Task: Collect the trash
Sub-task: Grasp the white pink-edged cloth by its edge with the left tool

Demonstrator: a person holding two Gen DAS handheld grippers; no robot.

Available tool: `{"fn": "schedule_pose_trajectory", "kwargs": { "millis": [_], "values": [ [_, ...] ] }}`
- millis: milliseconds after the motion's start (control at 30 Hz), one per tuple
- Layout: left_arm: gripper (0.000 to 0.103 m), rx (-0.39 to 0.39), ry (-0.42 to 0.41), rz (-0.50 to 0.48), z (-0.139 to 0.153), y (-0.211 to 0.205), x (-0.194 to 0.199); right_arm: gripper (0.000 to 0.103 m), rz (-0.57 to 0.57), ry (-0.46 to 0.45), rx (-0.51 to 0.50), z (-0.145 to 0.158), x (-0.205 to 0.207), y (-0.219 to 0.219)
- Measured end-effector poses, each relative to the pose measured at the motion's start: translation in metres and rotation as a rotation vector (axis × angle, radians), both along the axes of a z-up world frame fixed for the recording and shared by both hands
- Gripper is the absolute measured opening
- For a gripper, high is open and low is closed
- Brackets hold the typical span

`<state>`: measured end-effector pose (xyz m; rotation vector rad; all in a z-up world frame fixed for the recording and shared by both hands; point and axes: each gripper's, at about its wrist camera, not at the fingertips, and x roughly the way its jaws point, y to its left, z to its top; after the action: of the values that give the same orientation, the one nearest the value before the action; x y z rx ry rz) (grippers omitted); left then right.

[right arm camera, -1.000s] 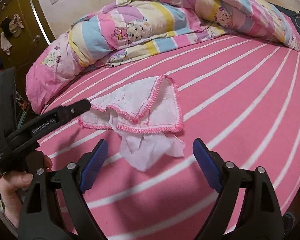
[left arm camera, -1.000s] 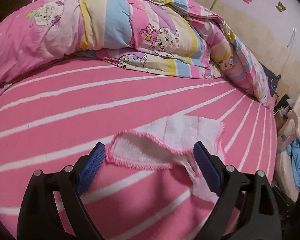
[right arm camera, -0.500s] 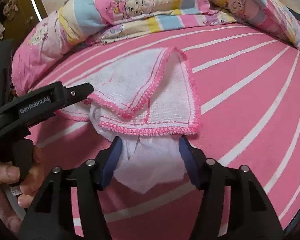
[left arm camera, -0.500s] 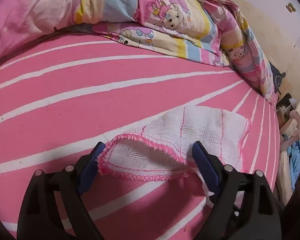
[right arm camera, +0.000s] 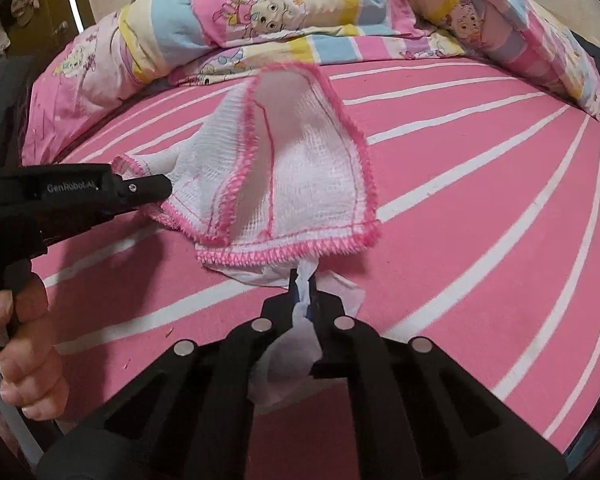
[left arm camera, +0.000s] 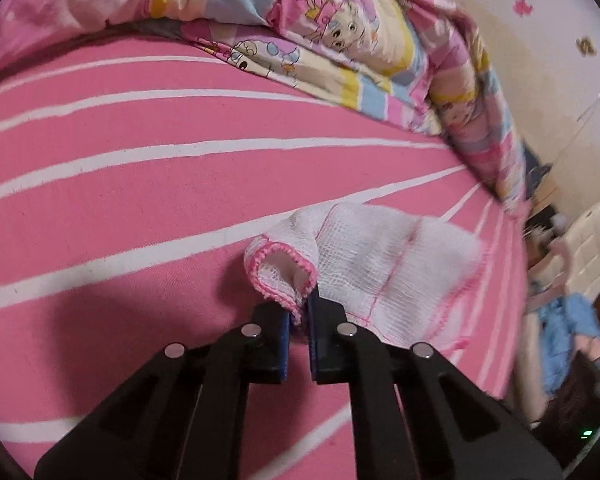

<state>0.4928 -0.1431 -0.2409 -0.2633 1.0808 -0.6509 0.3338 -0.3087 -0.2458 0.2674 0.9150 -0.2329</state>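
Observation:
A white gauze cloth (left arm camera: pixel 380 256) with pink stitched edging lies on the pink striped bed sheet (left arm camera: pixel 140 200). My left gripper (left arm camera: pixel 298 312) is shut on a folded hem of it, the jaws closing tight with the fabric pinched between the blue pads. In the right wrist view the cloth (right arm camera: pixel 300 168) is lifted at its left corner by the left gripper (right arm camera: pixel 140 190), held by a hand (right arm camera: pixel 24 360). A crumpled white tissue (right arm camera: pixel 292 344) sticks out from under the cloth's near edge. My right gripper (right arm camera: pixel 302 292) is shut on that tissue, its jaws closing onto a twisted strip.
A bunched cartoon-print quilt (left arm camera: pixel 340 40) runs along the far side of the bed, also the quilt (right arm camera: pixel 240 12) in the right view. Beyond the bed's right edge are blue fabric (left arm camera: pixel 580 316) and clutter. A dark yellow door (right arm camera: pixel 20 8) stands at the far left.
Both grippers dropped toward the bed and went from wide open to shut, the left on the cloth's hem, the right on the tissue. The cloth's left corner now stands lifted.

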Motion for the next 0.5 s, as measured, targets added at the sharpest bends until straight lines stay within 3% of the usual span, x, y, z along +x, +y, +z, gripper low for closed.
{"fn": "schedule_pose_trajectory", "kwargs": {
  "millis": [200, 500],
  "values": [
    [0.007, -0.102, -0.033, -0.005, 0.022, 0.012, -0.019, 0.003, -0.018, -0.036, 0.010, 0.023, -0.032, -0.006],
    [0.007, -0.110, -0.084, -0.078, 0.045, 0.007, -0.089, 0.003, -0.037, -0.087, 0.049, 0.062, -0.117, -0.004]
  ]
}}
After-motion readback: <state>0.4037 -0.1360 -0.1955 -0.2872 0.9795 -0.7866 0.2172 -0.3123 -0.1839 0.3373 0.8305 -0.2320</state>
